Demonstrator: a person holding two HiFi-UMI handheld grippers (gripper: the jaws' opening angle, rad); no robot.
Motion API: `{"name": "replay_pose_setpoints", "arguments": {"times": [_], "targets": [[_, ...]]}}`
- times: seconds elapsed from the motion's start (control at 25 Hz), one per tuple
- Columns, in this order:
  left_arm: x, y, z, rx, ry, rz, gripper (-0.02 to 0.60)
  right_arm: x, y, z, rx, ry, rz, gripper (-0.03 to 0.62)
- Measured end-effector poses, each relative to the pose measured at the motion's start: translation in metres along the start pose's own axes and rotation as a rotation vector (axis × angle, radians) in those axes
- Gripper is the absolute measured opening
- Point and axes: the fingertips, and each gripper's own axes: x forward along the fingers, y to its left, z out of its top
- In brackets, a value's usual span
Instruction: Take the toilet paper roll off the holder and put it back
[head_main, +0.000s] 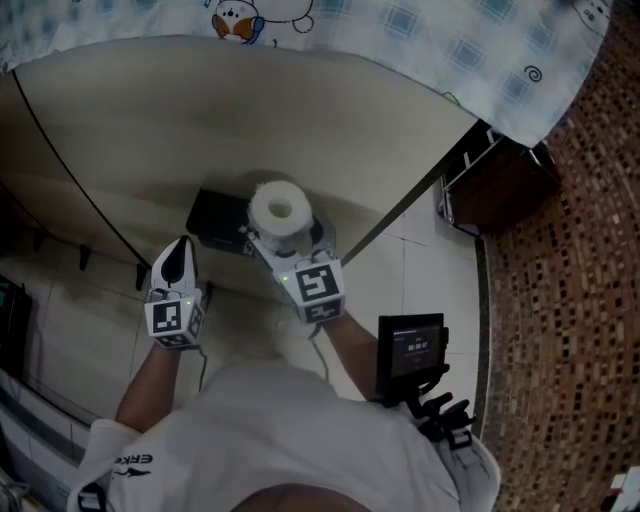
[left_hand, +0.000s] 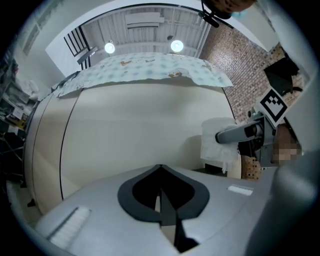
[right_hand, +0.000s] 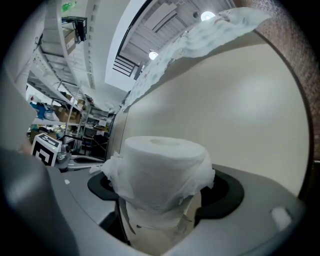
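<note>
The left claw (head_main: 180, 250) is closed on nothing and hangs at the side. The right claw (head_main: 272, 243) is clamped on the toilet paper roll (right_hand: 160, 170). Its jaws stand wide on both round sides and the roll is upright, over the black holder (head_main: 212, 222) by the beige wall (head_main: 200, 110). Whether the roll touches the holder I cannot tell. I judge the roll light and soft. Its loose outer sheet is wrinkled, so hard pressing would deform it. A gentle hold at the middle of the sides seems best.

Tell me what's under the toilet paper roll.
A black holder shows beneath the toilet paper roll, jutting out to the left. The roll covers the rest of it.
</note>
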Motion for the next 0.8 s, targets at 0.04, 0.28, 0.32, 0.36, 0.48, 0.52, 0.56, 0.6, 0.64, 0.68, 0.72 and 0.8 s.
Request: {"name": "replay_pose_setpoints", "arguments": {"times": [0.04, 0.28, 0.32, 0.36, 0.48, 0.52, 0.56, 0.6, 0.64, 0.68, 0.72, 0.8], "targets": [[-0.001, -0.003, -0.001, 0.001, 0.005, -0.004, 0.003, -0.007, -0.004, -0.002, 0.012, 0.000, -0.012, 0.453], [-0.003, -0.015, -0.004, 0.010, 0.026, -0.022, 0.003, -0.039, -0.023, -0.018, 0.063, 0.020, -0.068, 0.453], [-0.002, -0.017, -0.005, 0.013, 0.029, -0.024, 0.002, -0.041, -0.025, -0.021, 0.068, 0.024, -0.071, 0.453], [-0.002, -0.018, -0.006, 0.016, 0.033, -0.027, 0.002, -0.044, -0.028, -0.025, 0.066, 0.029, -0.079, 0.453], [-0.002, -0.021, -0.010, 0.023, 0.046, -0.031, 0.002, -0.050, -0.035, -0.039, 0.089, 0.038, -0.105, 0.453], [-0.002, -0.021, -0.011, 0.026, 0.050, -0.032, 0.003, -0.051, -0.037, -0.042, 0.114, 0.038, -0.108, 0.453], [-0.002, -0.022, -0.011, 0.029, 0.053, -0.032, 0.002, -0.052, -0.040, -0.047, 0.147, 0.038, -0.111, 0.453], [-0.001, -0.022, -0.012, 0.032, 0.056, -0.032, 0.002, -0.052, -0.042, -0.052, 0.183, 0.041, -0.114, 0.453], [-0.001, -0.022, -0.012, 0.036, 0.058, -0.033, 0.002, -0.052, -0.045, -0.059, 0.221, 0.044, -0.116, 0.453], [-0.002, -0.022, -0.013, 0.040, 0.061, -0.033, 0.002, -0.053, -0.047, -0.065, 0.260, 0.044, -0.118, 0.453], [-0.002, -0.022, -0.014, 0.045, 0.064, -0.033, 0.002, -0.053, -0.049, -0.071, 0.296, 0.043, -0.119, 0.453], [-0.002, -0.022, -0.015, 0.050, 0.071, -0.031, 0.003, -0.052, -0.051, -0.080, 0.362, 0.035, -0.119, 0.453]]}}
